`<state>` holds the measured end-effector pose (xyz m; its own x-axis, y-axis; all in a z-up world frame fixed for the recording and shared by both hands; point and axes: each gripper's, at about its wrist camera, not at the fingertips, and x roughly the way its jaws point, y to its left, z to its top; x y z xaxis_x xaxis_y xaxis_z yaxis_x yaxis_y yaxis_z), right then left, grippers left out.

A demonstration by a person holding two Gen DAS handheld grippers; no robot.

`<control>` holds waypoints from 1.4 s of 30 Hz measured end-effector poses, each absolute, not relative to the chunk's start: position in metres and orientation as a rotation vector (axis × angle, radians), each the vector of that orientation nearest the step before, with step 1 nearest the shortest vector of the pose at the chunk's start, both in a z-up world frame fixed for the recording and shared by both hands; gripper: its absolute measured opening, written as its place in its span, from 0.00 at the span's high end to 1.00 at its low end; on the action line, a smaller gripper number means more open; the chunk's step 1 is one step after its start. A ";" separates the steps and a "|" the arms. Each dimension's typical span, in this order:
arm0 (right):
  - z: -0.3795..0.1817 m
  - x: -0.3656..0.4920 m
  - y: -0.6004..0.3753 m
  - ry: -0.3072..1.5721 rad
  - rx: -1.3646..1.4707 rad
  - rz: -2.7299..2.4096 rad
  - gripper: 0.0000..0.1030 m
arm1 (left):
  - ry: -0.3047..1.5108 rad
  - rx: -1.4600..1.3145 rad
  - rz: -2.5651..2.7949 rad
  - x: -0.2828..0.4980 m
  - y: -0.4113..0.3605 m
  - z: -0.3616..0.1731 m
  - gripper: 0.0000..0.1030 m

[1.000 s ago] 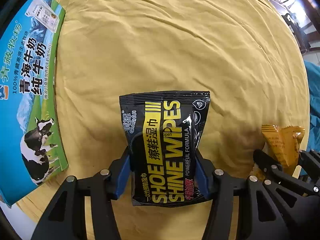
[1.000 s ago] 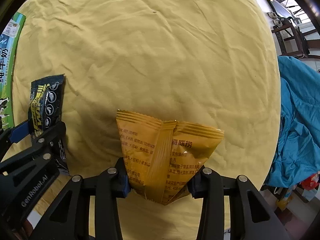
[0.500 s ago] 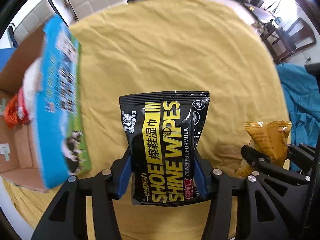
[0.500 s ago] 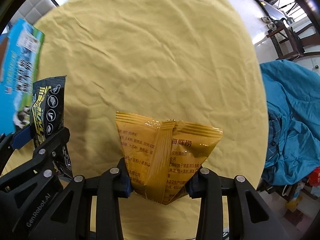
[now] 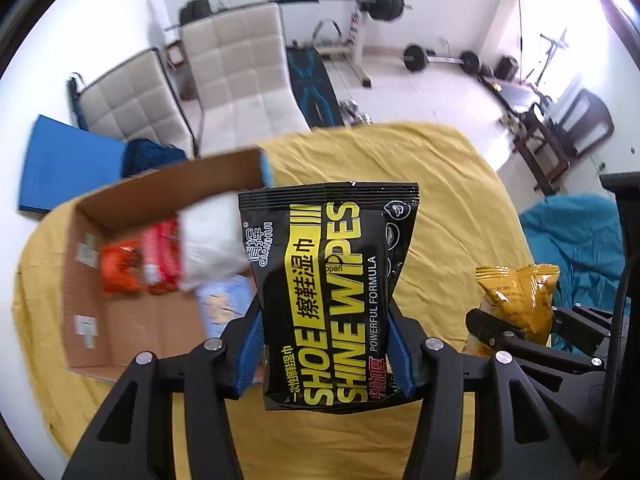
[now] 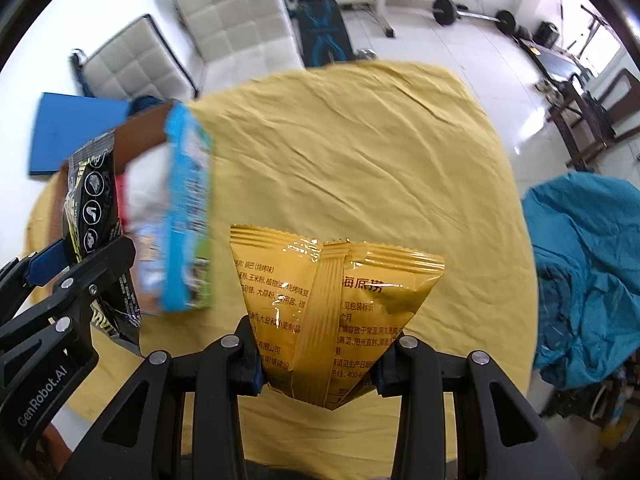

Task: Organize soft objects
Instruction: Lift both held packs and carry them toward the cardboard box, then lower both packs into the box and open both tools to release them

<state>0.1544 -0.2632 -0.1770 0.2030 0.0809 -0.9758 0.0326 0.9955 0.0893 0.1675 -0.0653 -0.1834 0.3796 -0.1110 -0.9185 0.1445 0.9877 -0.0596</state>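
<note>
Left gripper (image 5: pixel 324 354): jaws clamped on black shoe wipes pack (image 5: pixel 328 280), held above the open cardboard box (image 5: pixel 120 320). Right gripper (image 6: pixel 318 364): jaws clamped on yellow snack bag (image 6: pixel 332 304), over the yellow-clothed worktop (image 6: pixel 360 160).

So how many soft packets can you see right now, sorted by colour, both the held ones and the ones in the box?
Black: 1, the shoe wipes pack in the left gripper
Yellow: 1, the snack bag in the right gripper
Red or orange: 2, blurred, in the cardboard box
White: 1, blurred, in the box
Total: 5
</note>
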 end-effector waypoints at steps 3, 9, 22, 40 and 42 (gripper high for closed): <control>-0.157 0.154 -0.232 1.336 0.090 0.072 0.61 | 1.128 0.028 -0.128 0.163 -0.034 -0.166 0.51; -0.132 0.150 -0.169 1.285 0.081 0.164 0.61 | 1.083 -0.029 -0.034 0.155 0.032 -0.152 0.51; -0.145 0.145 -0.059 1.311 0.010 0.324 0.61 | 1.124 -0.098 0.093 0.135 0.123 -0.172 0.51; -0.295 0.203 0.015 1.522 0.078 0.414 0.61 | 1.497 -0.271 -0.071 0.202 0.193 -0.303 0.50; -0.309 0.207 0.018 1.539 0.075 0.401 0.61 | 1.534 -0.278 -0.074 0.208 0.194 -0.320 0.50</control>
